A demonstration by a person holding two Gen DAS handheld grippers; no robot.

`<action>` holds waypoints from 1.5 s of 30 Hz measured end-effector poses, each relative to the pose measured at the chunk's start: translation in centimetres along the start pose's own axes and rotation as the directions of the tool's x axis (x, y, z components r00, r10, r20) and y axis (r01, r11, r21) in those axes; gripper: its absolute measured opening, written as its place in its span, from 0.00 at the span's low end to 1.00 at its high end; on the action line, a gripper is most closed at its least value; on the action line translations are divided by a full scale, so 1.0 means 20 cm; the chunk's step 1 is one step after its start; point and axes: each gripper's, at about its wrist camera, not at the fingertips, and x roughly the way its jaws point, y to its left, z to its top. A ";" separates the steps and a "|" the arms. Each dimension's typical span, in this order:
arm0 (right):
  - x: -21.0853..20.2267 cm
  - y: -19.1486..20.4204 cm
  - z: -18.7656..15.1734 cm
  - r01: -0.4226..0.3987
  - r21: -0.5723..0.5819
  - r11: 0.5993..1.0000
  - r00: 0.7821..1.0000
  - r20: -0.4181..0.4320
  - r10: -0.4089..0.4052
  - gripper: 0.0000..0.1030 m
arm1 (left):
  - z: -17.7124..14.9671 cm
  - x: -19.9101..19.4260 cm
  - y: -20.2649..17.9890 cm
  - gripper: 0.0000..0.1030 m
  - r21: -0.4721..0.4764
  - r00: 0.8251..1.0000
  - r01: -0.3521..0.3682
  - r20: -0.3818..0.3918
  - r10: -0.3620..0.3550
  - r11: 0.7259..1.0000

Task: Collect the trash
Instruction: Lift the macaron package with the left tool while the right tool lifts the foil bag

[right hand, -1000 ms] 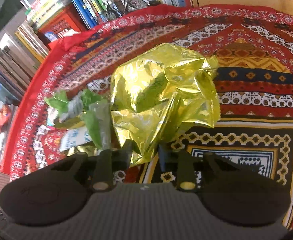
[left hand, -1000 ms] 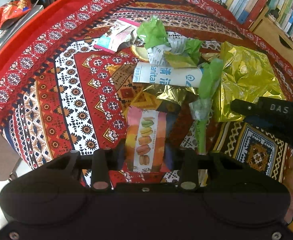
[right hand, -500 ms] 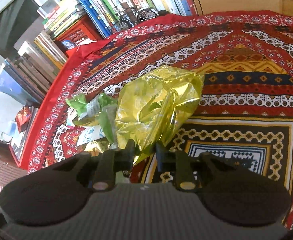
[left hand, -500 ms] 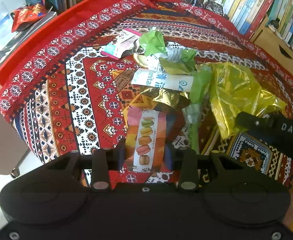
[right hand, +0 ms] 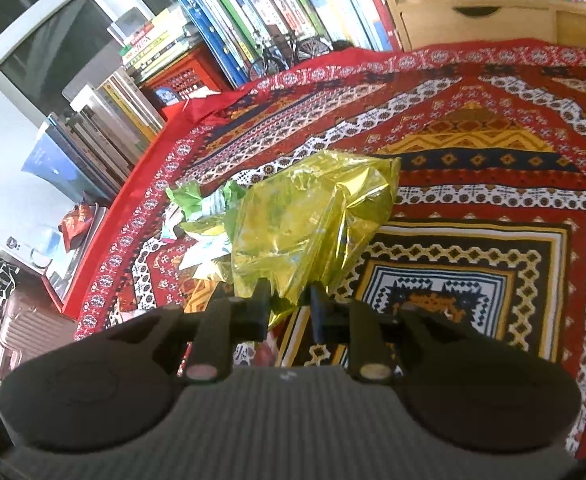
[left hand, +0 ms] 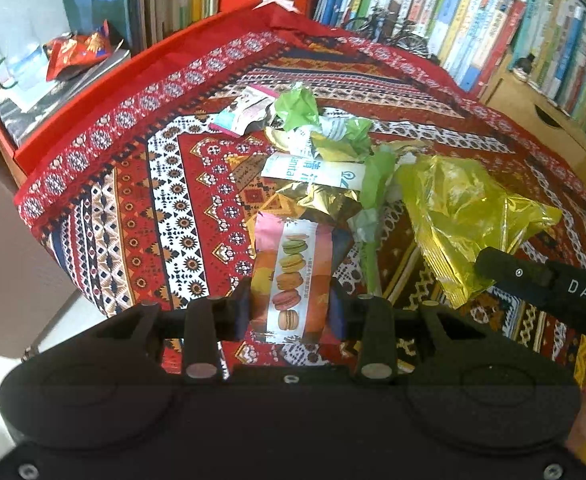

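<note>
- Left tongs [left hand: 291, 306]: pinching a macaron wrapper [left hand: 293, 276] by its lower end, one black finger on each side, pressed onto it.
- Macaron wrapper: pink and orange, with a strip of little round cakes down the middle; upper end reaching toward the pile of trash.
- Right tongs [right hand: 289, 304]: nearly pressed together, pinching the bottom tip of a shiny yellow-green foil bag [right hand: 313, 236]. Foil squeezed between the two fingers.
- Foil bag: crinkled and puffed up, standing up from the tongs over the patterned cloth [right hand: 473, 168]. Also in the left view [left hand: 465, 216], at the right, with the black arm of the right tongs just below it.
- Pile of trash on the surface, left of the foil bag and past the macaron wrapper: a white packet with blue letters [left hand: 313, 170], crumpled green paper [left hand: 297, 106], a gold foil scrap [left hand: 321, 200], a long green strip [left hand: 373, 216], and a torn pink and white wrapper [left hand: 245, 110] at the far side.
- All of these close together, some touching and lying over one another.
- Cloth over the surface: red, white, orange and dark blue, full of zigzags and small flowers, with a plain red edge.
- Behind the surface: rows of books [right hand: 277, 4] standing on end, and a light wood drawer box [right hand: 477, 20].
- Off to the left side, away from the pile: a red snack bag [left hand: 81, 50] lying on a stack of flat things. Cannot tell what is under it.
</note>
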 end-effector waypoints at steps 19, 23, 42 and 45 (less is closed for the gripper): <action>-0.21 0.11 -0.35 0.095 -0.034 0.995 0.995 0.003 -0.095 0.20 | -0.30 -0.22 0.27 0.35 -0.014 1.000 0.027 0.016 -0.026 1.000; -0.17 0.08 -0.38 0.136 -0.009 0.991 0.990 -0.031 -0.136 0.30 | -0.31 -0.22 0.27 0.35 -0.024 1.000 0.023 0.007 -0.023 0.999; 0.08 -0.12 -0.35 0.197 0.107 0.975 0.976 -0.118 -0.185 0.45 | -0.28 -0.07 0.20 0.35 -0.015 0.999 0.002 -0.045 -0.003 1.000; 0.11 -0.12 -0.35 0.199 0.094 0.975 0.973 -0.138 -0.186 0.32 | -0.28 -0.05 0.20 0.35 -0.018 0.999 -0.003 -0.053 0.002 1.000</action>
